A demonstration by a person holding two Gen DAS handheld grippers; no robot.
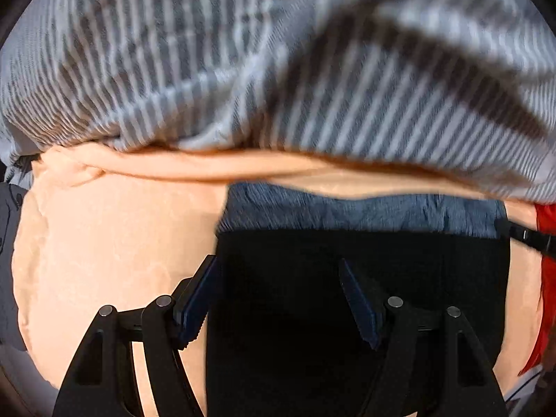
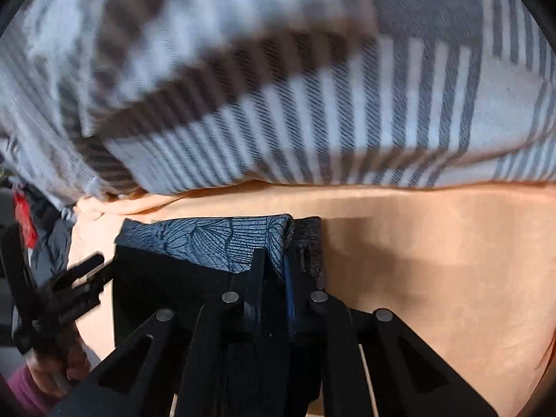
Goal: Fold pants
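In the left wrist view, the left hand-held gripper [image 1: 279, 300] fills the bottom of the frame, its two fingers standing well apart over the black pants [image 1: 365, 285] with nothing between them. The left finger's blue pad [image 1: 194, 307] sits at the pants' left edge, where the black cloth meets the peach sheet [image 1: 104, 243].

In the right wrist view, the right hand-held gripper [image 2: 274, 264] sits at lower centre, its fingers pressed together — clamped on a fold of the pants [image 2: 166, 288] at their right edge, where a blue-grey cloth with a leaf print [image 2: 215, 239] shows along the top of the dark fabric. At the lower left of that frame the left gripper [image 2: 80, 285] appears blurred, held by a hand [image 2: 52, 371] in a purple sleeve.

The pants lie on the peach sheet [image 2: 434, 278], which spreads out to either side. Beyond it — across the whole upper half of both frames — rises a grey and white striped blanket [image 1: 243, 69], blurred in places. A red item [image 1: 545, 219] shows at the right edge of the left wrist view.
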